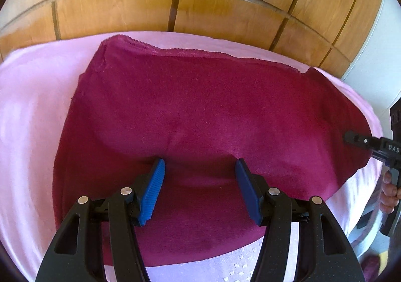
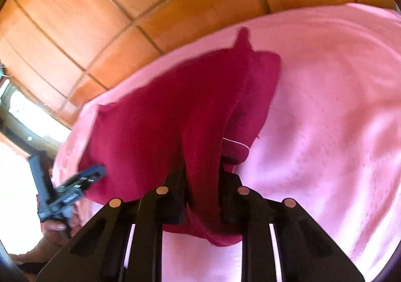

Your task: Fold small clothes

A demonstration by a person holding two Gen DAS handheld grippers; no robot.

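Garment: a dark red cloth lies spread on a pink sheet – its scalloped hem is at the far side, near the wooden panelled wall.
Left tool: jaws stand apart over the near part of the cloth, blue pads visible, nothing gripped between them.
Right tool: jaws closed on a raised fold of the red cloth at its edge – the picture is blurred.
Hand: fingers on the right tool's handle, at the frame edge.
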